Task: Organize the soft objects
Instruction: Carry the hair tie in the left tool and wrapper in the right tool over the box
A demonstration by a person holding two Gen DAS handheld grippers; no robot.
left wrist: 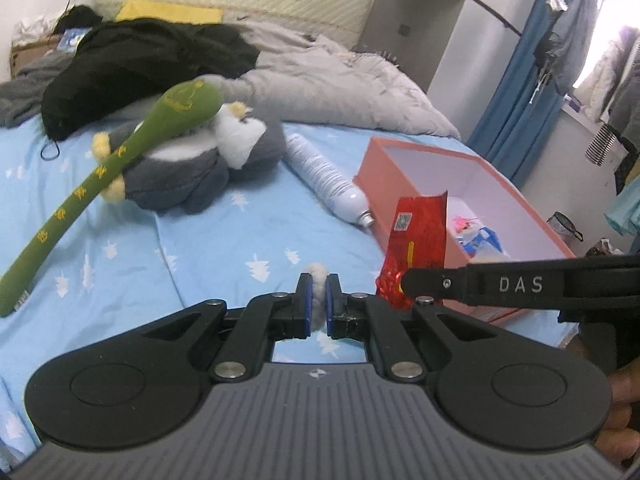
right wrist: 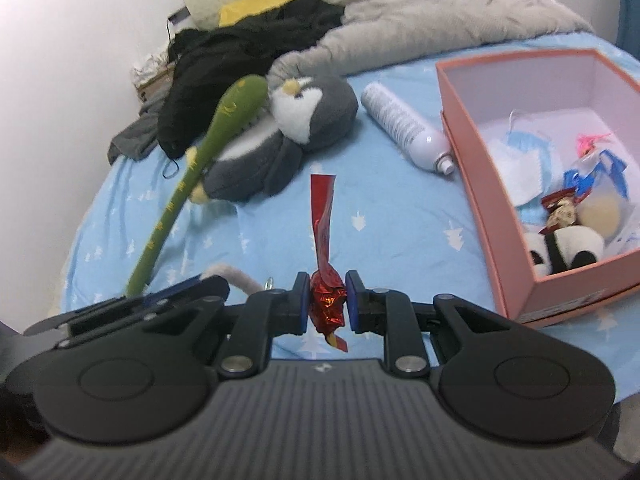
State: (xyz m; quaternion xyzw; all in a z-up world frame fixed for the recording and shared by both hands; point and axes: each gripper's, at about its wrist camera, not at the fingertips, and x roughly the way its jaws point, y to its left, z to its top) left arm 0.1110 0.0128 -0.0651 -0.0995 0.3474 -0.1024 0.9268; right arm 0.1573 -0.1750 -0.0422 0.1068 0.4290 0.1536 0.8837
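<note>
The left gripper [left wrist: 317, 280] is pinched nearly closed on a small tuft of pale fluffy material [left wrist: 316, 274], which pokes out above and below its blue pads. The right gripper [right wrist: 328, 282] stands a little wider, clamped on the crumpled end of a red foil packet [right wrist: 326, 240]; the packet's flat strip rises straight up from the jaws. Both tools tilt downward over the blue bedsheet [left wrist: 208, 240], side by side, the right one crossing the left camera's lower right corner, with part of a hand [left wrist: 624, 412] visible behind it.

Taking the pink box [right wrist: 476, 184] as landmark: it sits open on the sheet to the right of both grippers, already containing a panda plush [right wrist: 560, 250] and other small soft things. A white spray bottle [right wrist: 404, 124] lies against its left wall. Further left lies a grey penguin plush [right wrist: 280, 148], with a long green plush stick [right wrist: 192, 184] across it. Beyond are black clothing [left wrist: 140, 64] and a grey duvet [left wrist: 340, 84].
</note>
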